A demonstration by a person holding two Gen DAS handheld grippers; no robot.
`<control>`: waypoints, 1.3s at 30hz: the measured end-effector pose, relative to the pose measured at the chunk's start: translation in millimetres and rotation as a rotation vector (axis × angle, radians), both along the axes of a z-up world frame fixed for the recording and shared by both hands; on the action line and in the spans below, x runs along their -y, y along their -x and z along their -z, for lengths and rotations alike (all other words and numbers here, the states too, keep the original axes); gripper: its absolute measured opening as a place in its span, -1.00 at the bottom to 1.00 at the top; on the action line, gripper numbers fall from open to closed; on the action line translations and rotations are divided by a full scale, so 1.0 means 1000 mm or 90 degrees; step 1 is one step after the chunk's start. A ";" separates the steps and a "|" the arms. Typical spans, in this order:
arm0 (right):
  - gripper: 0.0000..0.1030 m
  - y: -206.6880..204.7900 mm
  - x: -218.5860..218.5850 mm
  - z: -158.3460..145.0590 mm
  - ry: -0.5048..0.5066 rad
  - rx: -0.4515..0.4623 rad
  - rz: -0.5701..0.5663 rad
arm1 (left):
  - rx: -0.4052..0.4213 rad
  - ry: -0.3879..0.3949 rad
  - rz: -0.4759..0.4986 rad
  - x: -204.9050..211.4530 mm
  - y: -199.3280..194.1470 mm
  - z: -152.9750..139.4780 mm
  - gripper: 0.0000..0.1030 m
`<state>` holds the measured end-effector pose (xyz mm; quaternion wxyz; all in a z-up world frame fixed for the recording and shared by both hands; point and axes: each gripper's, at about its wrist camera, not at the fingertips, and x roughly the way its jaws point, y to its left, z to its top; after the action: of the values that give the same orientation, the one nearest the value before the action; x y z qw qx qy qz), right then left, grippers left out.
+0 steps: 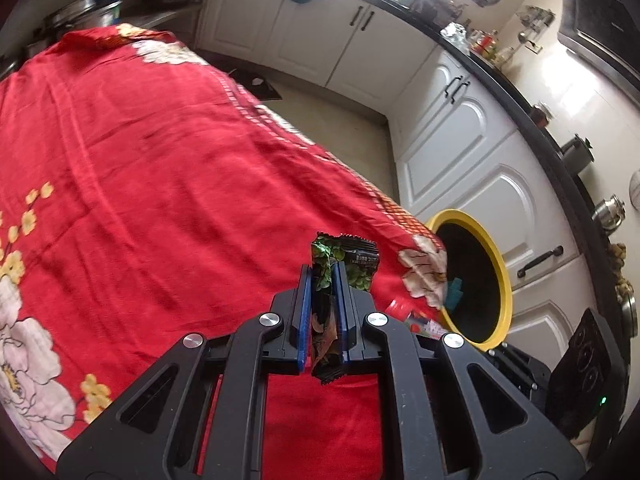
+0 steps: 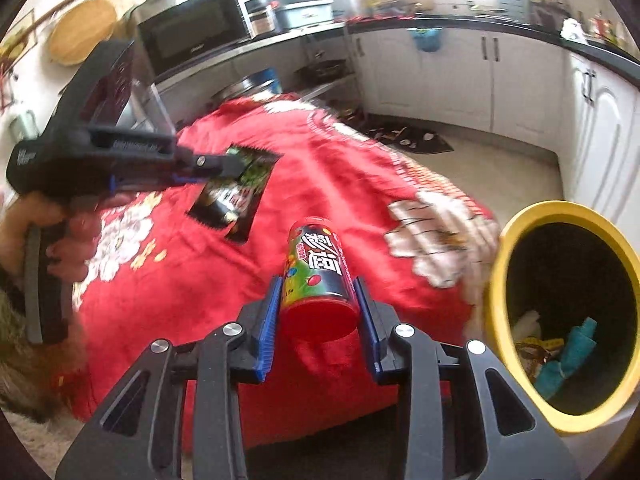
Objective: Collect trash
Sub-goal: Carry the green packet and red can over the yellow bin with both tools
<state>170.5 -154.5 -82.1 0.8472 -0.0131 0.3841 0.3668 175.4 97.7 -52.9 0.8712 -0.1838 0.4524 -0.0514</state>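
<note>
My left gripper (image 1: pixel 323 270) is shut on a black and green snack wrapper (image 1: pixel 348 260), held above the red flowered cloth (image 1: pixel 140 160). It shows in the right wrist view (image 2: pixel 240 168) with the wrapper (image 2: pixel 234 200) hanging from it. My right gripper (image 2: pixel 318 284) is shut on a red candy tube (image 2: pixel 320 276) with dark printed sides, held over the cloth (image 2: pixel 340 184). The yellow-rimmed black bin (image 2: pixel 496 280) stands at the right beside the table, holding some trash. The bin also shows in the left wrist view (image 1: pixel 504 280).
White kitchen cabinets (image 1: pixel 460 152) with a black counter run behind and to the right. A microwave (image 2: pixel 188 32) and a dish rack stand on the far counter. A dark floor mat (image 2: pixel 412 136) lies on the tiled floor.
</note>
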 end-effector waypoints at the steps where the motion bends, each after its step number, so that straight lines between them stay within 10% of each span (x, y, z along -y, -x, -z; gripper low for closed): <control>1: -0.35 -0.001 0.002 -0.001 -0.002 0.001 0.007 | 0.001 -0.001 0.004 0.004 -0.001 -0.001 -0.87; 39: -0.37 -0.022 0.153 -0.042 -0.057 0.055 0.260 | 0.070 -0.009 0.164 0.158 -0.052 -0.032 -0.87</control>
<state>192.6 -307.6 -39.8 0.9194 0.0872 0.3252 0.2033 227.4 -60.7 -20.6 0.8819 -0.1150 0.4244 -0.1698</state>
